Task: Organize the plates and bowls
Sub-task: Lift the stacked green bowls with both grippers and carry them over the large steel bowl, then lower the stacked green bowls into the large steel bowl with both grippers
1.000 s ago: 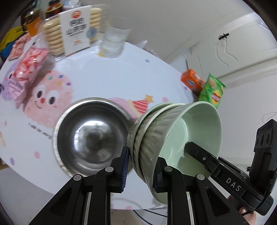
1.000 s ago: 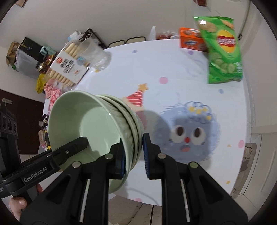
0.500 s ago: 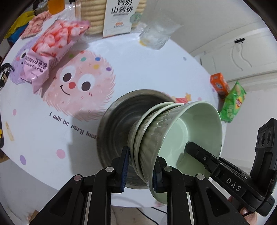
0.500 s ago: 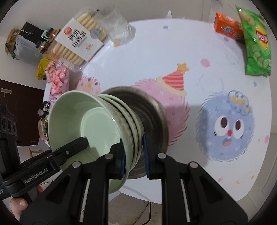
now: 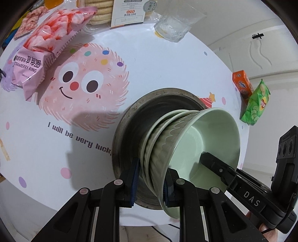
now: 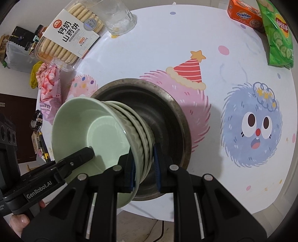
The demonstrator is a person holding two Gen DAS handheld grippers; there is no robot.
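Note:
A stack of pale green ribbed bowls (image 5: 186, 137) is held between both grippers, over a dull steel bowl (image 5: 134, 119) on the round table. My left gripper (image 5: 151, 181) is shut on one side of the stack's rims. My right gripper (image 6: 143, 167) is shut on the opposite side of the green stack (image 6: 96, 130); its finger shows inside the top bowl in the left wrist view. The steel bowl (image 6: 171, 115) lies right under the stack. Whether the stack touches it is hidden.
The round table (image 5: 167, 61) has a cartoon cloth. A pink strawberry-ring bag (image 5: 42, 50), a biscuit pack (image 6: 69, 35) and a glass (image 6: 119, 16) stand at the far side. An orange Ovaltine box (image 6: 244, 14) and a green chips bag (image 6: 277, 35) lie at the right edge.
Both grippers carried the green stack forward and down, from beside the steel bowl to directly over it. The grip on the stack has not changed.

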